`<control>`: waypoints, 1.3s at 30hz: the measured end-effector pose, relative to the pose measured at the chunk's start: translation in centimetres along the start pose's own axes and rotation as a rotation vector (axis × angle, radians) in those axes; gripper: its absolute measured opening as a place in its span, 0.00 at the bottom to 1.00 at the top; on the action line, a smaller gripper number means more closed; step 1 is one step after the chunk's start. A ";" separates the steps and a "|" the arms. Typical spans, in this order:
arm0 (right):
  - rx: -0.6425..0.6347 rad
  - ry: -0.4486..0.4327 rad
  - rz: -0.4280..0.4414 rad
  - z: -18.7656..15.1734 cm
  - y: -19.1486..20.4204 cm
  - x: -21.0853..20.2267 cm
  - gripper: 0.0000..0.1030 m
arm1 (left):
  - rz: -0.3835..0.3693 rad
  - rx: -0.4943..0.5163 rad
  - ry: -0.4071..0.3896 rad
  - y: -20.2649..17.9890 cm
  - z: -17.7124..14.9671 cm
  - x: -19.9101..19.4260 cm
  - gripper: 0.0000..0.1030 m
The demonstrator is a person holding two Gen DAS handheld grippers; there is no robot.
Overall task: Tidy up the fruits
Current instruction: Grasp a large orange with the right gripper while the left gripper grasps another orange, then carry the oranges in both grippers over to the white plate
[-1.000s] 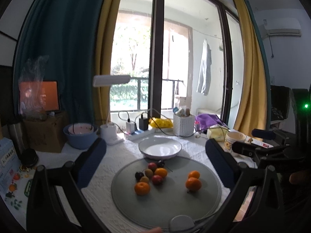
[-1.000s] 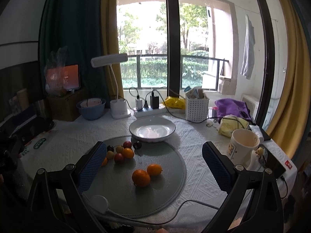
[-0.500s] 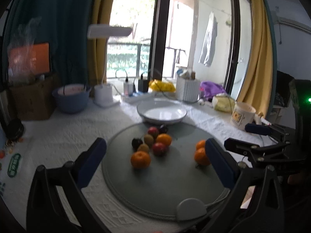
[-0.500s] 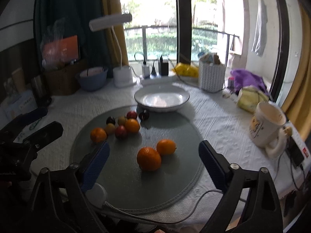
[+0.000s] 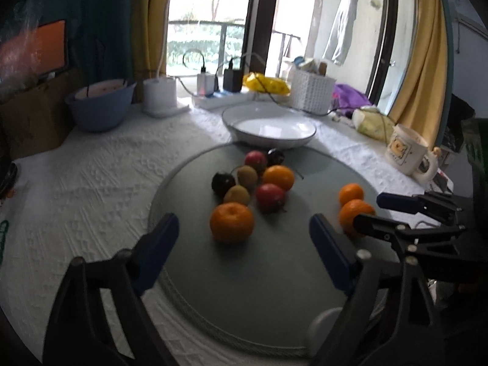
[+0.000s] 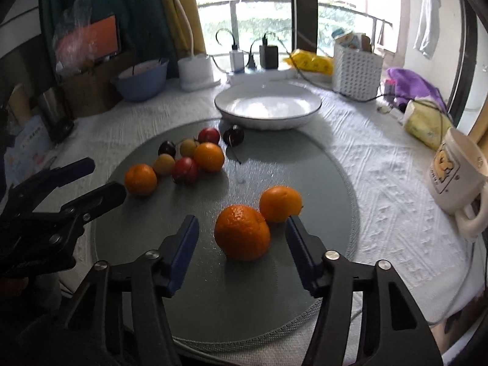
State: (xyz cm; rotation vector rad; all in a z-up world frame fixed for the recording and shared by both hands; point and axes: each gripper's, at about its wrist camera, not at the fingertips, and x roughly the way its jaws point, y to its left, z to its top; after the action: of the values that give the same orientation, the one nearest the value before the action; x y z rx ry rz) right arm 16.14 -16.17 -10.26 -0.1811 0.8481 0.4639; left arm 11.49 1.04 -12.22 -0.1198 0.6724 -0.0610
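Both grippers are hanging low over a round grey mat [image 6: 320,167] that is lying on the white-clothed surface [image 6: 381,164].

In the right wrist view, the right gripper [image 6: 242,235] is holding its jaws wide open, with the blue pads standing either side of a large orange [image 6: 242,231] near the mat's 6 o'clock edge; neither pad is touching the fruit. A smaller orange [image 6: 280,202] is sitting just beside it at about 1 o'clock, touching or nearly touching it.

In the left wrist view, the left gripper [image 5: 244,238] is also showing open jaws, gripping nothing. A single orange [image 5: 231,221] is lying just ahead of the gap between the pads. Beyond it, toward 12 o'clock, a tight cluster is resting on the mat: a red fruit [image 5: 270,196], another orange [image 5: 278,177], two yellow-green fruits [image 5: 236,194], a dark fruit [image 5: 223,183], a second red fruit [image 5: 255,159] and a second dark one [image 5: 276,156].

A white bowl [image 6: 268,108] is standing at the mat's 12 o'clock edge, holding no fruit. A cream mug [image 6: 454,177] is sitting at 3 o'clock, off the mat. Along the far edge of the surface a blue basin [image 6: 140,79], a white desk lamp [image 6: 195,70] and a white basket [image 6: 357,70] are lining up before the window.
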 end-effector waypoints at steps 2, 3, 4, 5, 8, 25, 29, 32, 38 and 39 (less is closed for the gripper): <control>0.001 0.023 0.014 -0.1 -0.2 0.5 0.58 | 0.005 -0.003 0.029 0.1 0.0 0.8 0.71; -0.001 0.029 0.018 -0.2 -0.2 0.7 0.57 | 0.010 -0.007 0.049 0.3 0.0 1.3 0.69; -0.008 0.038 0.020 -0.2 -0.2 1.0 0.55 | 0.008 -0.013 0.060 0.5 0.1 1.6 0.65; -0.014 0.046 0.022 -0.2 -0.2 1.2 0.53 | 0.005 -0.020 0.071 0.7 0.0 1.9 0.64; -0.020 0.058 0.020 -0.4 -0.4 1.5 0.45 | 0.003 -0.029 0.095 0.8 0.1 2.6 0.61; -0.053 0.000 0.118 1.3 -0.8 0.7 0.43 | 0.014 -0.040 0.196 0.8 0.9 4.7 0.40; -0.056 -0.014 0.133 1.5 -0.9 0.5 0.43 | 0.006 -0.033 0.192 0.3 1.2 4.4 0.40; -0.062 -0.032 0.143 1.8 -0.9 0.0 0.43 | 0.004 -0.026 0.175 -0.1 1.7 3.8 0.40; -0.063 -0.073 0.152 2.8 -1.5 -0.7 0.43 | -0.010 -0.016 0.130 -0.8 3.3 2.8 0.40; -0.062 -0.077 0.152 3.0 -1.7 -0.7 0.43 | -0.012 -0.013 0.123 -0.9 3.6 2.7 0.40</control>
State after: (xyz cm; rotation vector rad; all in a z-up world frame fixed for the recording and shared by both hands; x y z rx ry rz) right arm 18.53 -16.88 -7.81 -0.1557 0.7754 0.6364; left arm 15.88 0.23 -10.98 -0.1333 0.7954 -0.0759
